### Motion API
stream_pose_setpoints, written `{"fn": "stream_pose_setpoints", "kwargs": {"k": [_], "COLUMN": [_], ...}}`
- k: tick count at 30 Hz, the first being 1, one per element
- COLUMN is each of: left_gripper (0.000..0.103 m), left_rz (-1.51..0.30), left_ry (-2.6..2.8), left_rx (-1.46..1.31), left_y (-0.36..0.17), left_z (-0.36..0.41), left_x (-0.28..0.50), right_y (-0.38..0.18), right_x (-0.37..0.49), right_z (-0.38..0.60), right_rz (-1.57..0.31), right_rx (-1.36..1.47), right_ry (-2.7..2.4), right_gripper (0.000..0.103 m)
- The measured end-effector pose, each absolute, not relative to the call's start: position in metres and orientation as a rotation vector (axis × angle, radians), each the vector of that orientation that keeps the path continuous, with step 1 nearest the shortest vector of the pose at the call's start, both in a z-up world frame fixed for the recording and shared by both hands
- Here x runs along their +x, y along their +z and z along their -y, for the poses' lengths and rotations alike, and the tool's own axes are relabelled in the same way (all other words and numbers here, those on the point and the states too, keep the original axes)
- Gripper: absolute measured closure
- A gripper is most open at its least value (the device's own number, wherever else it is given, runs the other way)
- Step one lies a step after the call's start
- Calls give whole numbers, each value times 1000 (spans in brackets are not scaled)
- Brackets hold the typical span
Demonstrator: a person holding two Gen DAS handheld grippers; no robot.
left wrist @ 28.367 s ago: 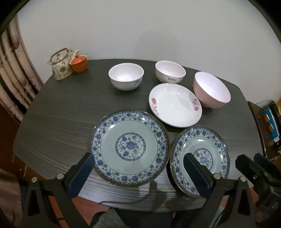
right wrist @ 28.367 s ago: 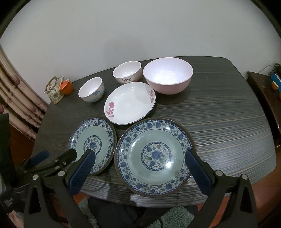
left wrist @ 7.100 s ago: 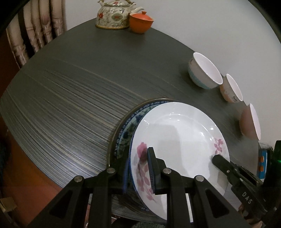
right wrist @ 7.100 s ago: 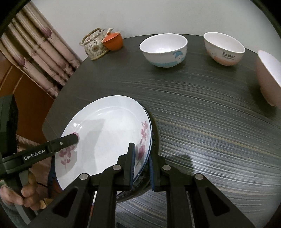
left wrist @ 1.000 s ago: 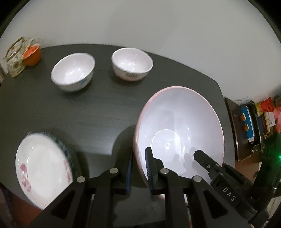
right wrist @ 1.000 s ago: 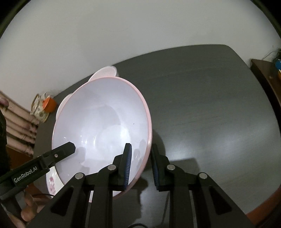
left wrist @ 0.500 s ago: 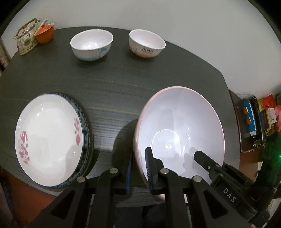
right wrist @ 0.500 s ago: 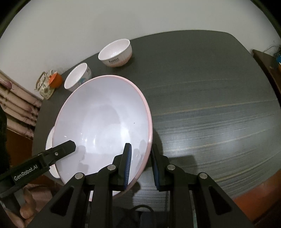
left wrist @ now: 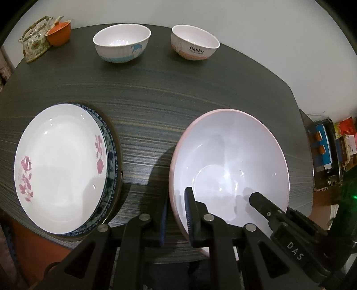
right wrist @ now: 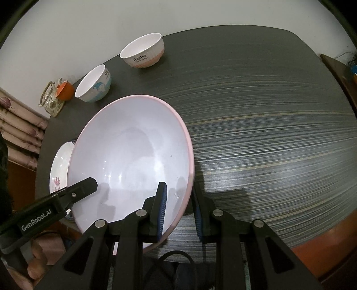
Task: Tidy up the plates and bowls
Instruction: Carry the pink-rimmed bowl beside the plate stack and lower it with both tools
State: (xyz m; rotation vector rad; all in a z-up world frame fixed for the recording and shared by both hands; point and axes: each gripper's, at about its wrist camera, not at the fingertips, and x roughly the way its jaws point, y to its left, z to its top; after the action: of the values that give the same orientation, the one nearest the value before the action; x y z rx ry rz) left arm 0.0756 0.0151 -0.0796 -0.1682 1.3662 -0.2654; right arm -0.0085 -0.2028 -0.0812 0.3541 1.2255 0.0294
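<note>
Nearest in, left tongs (left wrist: 176, 219) clamped on the near rim of the big pink bowl (left wrist: 229, 169), one blue pad inside the bowl, the other outside against the wall. Same story in the right wrist view: right tongs (right wrist: 179, 206) pinching the bowl's rim (right wrist: 131, 160) on the opposite side, inner pad on the white inside, outer pad against the pink outside. Big bowl held between both tongs over the near right part of the dark striped surface (left wrist: 156, 89), casting a shadow on it; whether the base touches, cannot tell. Right tongs' black finger poking into the left wrist view at lower right, marked DAS; left tongs' finger in the right wrist view at lower left, marked GenRobot.AI, with part of a hand (right wrist: 33, 263) below it.

Left of the bowl, apart from it, a stack of plates: white plate with pink flowers (left wrist: 60, 160) on top, blue patterned plate (left wrist: 111, 154) showing as a crescent underneath, near the front left edge.

Further back, two small bowls standing upright, well apart from the stack: white bowl with blue picture (left wrist: 121, 43) on the left, bowl lettered "Rabbit" (left wrist: 194, 45) on the right.

Far left corner: patterned teapot (left wrist: 34, 41) with an orange cup (left wrist: 59, 33) touching it, plain white wall (left wrist: 200, 13) behind
</note>
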Motion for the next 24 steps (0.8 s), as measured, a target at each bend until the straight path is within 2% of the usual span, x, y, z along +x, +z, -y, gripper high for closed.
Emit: {"fn": "stream_pose_setpoints", "kwargs": {"k": [24], "left_gripper": [89], "left_rz": [-1391], "left_ry": [-253], "left_rx": [-172], "left_y": [-92], "left_z": [-17], "left_x": [82], "right_y": [-87], "right_x": [-14], "right_z": [204], "right_rz": [-1255], "right_rx": [371], "right_ry": [30], "right_gripper": [77]}}
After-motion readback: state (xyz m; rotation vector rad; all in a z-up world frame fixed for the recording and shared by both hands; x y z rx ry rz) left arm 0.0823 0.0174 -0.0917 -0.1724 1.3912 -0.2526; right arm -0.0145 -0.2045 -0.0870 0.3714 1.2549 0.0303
